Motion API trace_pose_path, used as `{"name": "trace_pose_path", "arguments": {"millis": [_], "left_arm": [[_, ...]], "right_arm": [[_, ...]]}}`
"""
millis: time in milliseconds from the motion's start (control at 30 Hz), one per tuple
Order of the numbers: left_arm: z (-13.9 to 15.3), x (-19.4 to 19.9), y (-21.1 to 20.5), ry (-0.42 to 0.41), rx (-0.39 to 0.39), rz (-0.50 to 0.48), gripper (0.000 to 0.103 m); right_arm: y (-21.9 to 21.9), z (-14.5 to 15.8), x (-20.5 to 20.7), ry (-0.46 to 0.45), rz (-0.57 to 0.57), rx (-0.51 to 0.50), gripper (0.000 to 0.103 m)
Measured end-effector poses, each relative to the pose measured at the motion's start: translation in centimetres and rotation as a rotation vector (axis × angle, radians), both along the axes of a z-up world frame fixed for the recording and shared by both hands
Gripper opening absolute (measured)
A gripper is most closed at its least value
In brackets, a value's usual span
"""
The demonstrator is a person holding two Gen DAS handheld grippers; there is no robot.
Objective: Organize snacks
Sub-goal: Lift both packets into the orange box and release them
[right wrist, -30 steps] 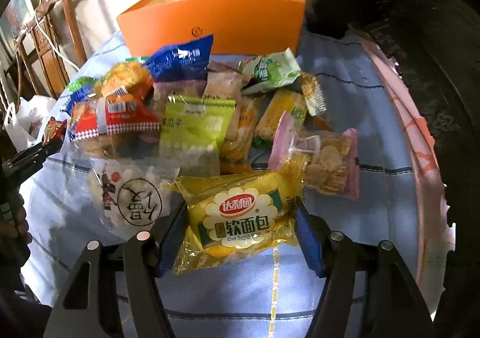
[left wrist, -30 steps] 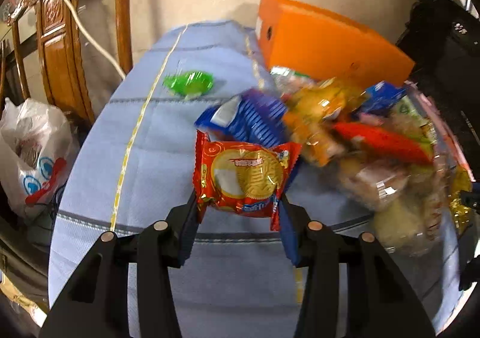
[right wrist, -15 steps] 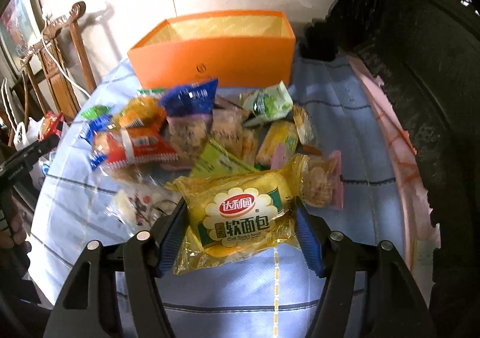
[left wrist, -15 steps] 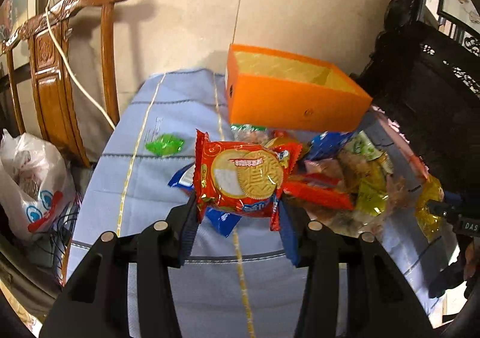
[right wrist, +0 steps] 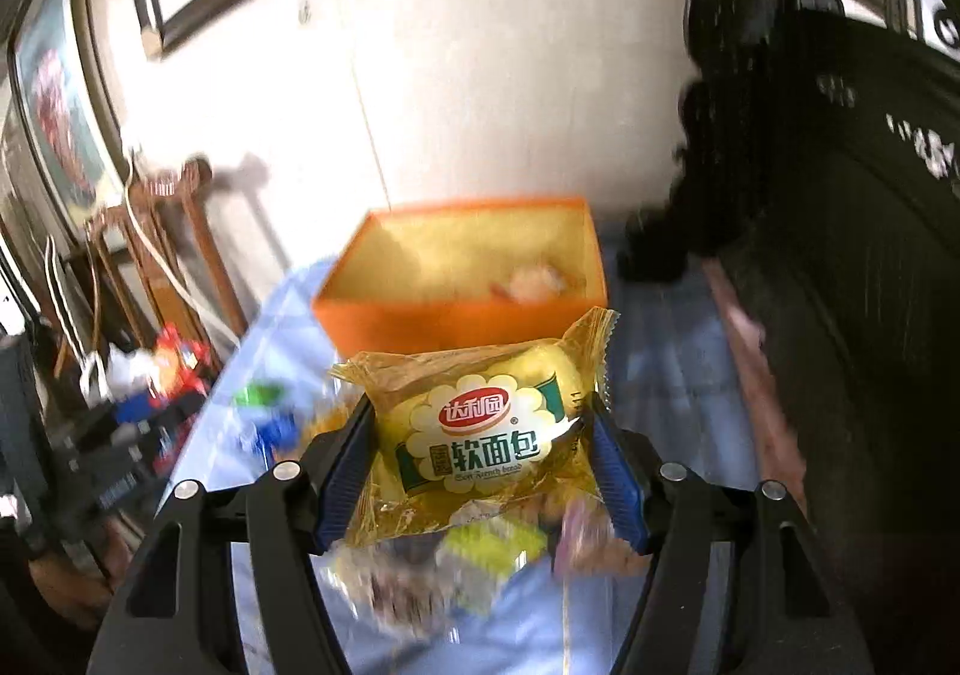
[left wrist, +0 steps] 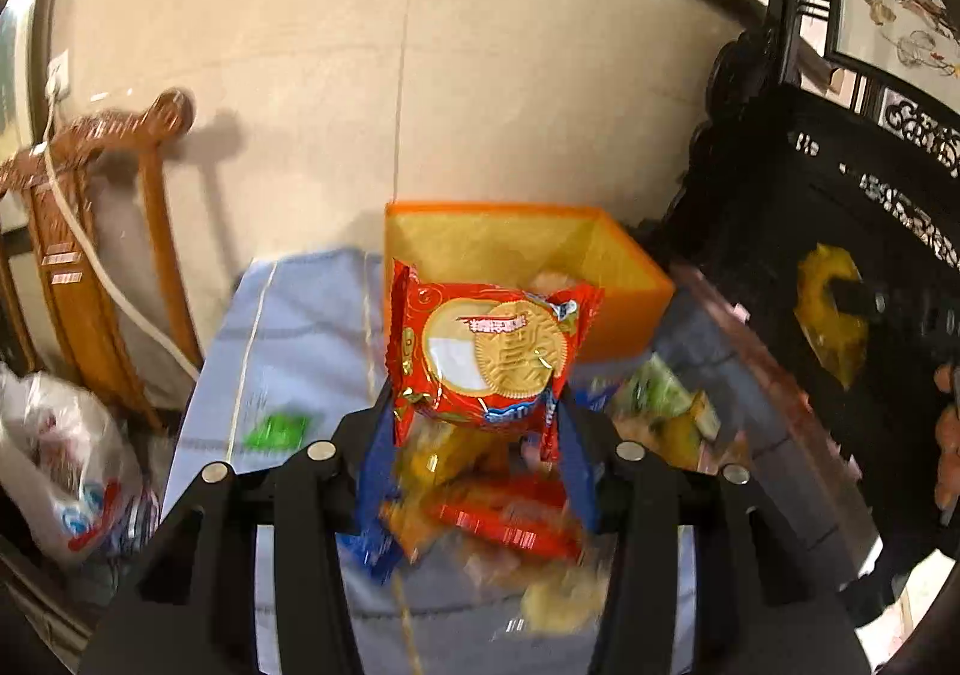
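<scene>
Both grippers carry a snack: our left gripper (left wrist: 477, 423) is clamped on the red biscuit packet (left wrist: 489, 354), our right gripper (right wrist: 480, 465) on the yellow soft-bread packet (right wrist: 480, 435). Within the last second we have lifted both clear of the snack pile (left wrist: 498, 519) on the blue-clothed worktop (left wrist: 288, 327), so the orange box (right wrist: 462, 279) now shows its open top ahead; dropping them in looks next. Each packet hangs flat and uncrushed between the pads, print facing us. One pale snack already lies inside the box.

Two grippers, one orange box (right wrist: 420, 315), one red biscuit packet (left wrist: 489, 354) and one yellow bread packet (right wrist: 480, 435) are counted.
</scene>
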State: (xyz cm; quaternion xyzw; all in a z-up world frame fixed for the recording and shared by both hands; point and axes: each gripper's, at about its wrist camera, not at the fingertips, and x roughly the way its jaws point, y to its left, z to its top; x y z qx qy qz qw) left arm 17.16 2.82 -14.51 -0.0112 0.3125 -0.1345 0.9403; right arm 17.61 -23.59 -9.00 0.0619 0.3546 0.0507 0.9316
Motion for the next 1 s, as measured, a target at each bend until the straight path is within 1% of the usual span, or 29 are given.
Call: {"name": "trace_pose_path", "arguments": {"millis": [100, 233, 300, 333, 400, 467, 500, 533, 567, 633, 667, 700, 767, 833, 867, 933, 1000], "left_arm": [[1.8, 2.6, -1.6, -0.025, 0.001, -0.006, 0.046], [3.9, 6.9, -3.5, -0.052, -0.006, -0.011, 0.046], [5.1, 9.6, -4.7, -0.077, 0.005, -0.009, 0.046], [5.4, 10.3, -5.0, -0.082, 0.005, -0.01, 0.046], [6.3, 13.0, -6.1, -0.097, 0.01, -0.014, 0.047], [6.6, 15.6, -6.9, -0.099, 0.025, -0.002, 0.05], [6.4, 16.8, -7.3, -0.097, 0.034, 0.012, 0.061], [6.1, 18.1, -7.5, -0.09, 0.04, 0.025, 0.086], [5.5, 19.7, -7.5, -0.072, 0.043, 0.047, 0.094], [4.2, 21.5, -6.9, -0.045, 0.065, 0.102, 0.095], [3.3, 22.2, -6.5, -0.015, 0.081, 0.122, 0.095], [2.6, 22.4, -6.0, 0.001, 0.088, 0.139, 0.095], [1.3, 21.5, -4.7, 0.004, 0.083, 0.141, 0.095], [-0.2, 20.4, -4.0, 0.016, 0.113, 0.143, 0.096], [-1.4, 19.5, -3.5, 0.036, 0.129, 0.139, 0.096], [-2.8, 17.9, -2.6, 0.057, 0.135, 0.141, 0.096], [-4.6, 15.7, -1.4, 0.088, 0.128, 0.143, 0.096]], "right_arm": [[-0.7, 2.6, 3.5, -0.04, -0.001, 0.011, 0.067], [-1.1, 4.6, 8.1, -0.07, 0.007, 0.009, 0.067], [-1.1, 5.3, 10.1, -0.078, 0.01, 0.003, 0.067], [-1.1, 5.5, 11.6, -0.079, 0.014, -0.001, 0.067], [-0.9, 5.9, 14.4, -0.085, 0.021, -0.009, 0.067], [-1.0, 6.1, 16.7, -0.083, 0.038, 0.008, 0.068], [-1.0, 6.0, 18.0, -0.074, 0.056, 0.021, 0.07], [-1.1, 5.5, 19.7, -0.054, 0.065, 0.027, 0.075], [-1.2, 5.1, 20.8, -0.044, 0.057, 0.015, 0.083], [-1.5, 3.7, 22.4, -0.013, 0.038, -0.011, 0.085], [-1.8, 3.2, 22.6, 0.0, 0.032, -0.013, 0.085], [-2.1, 2.6, 22.5, 0.006, 0.027, -0.01, 0.085], [-2.5, 1.5, 22.0, 0.019, 0.02, -0.005, 0.085], [-2.7, -0.6, 21.1, 0.054, 0.01, -0.001, 0.085], [-2.7, -1.6, 20.4, 0.072, 0.003, -0.003, 0.085], [-2.6, -3.5, 18.4, 0.099, -0.011, -0.004, 0.085], [-2.5, -5.0, 16.7, 0.129, -0.016, -0.003, 0.085]]}}
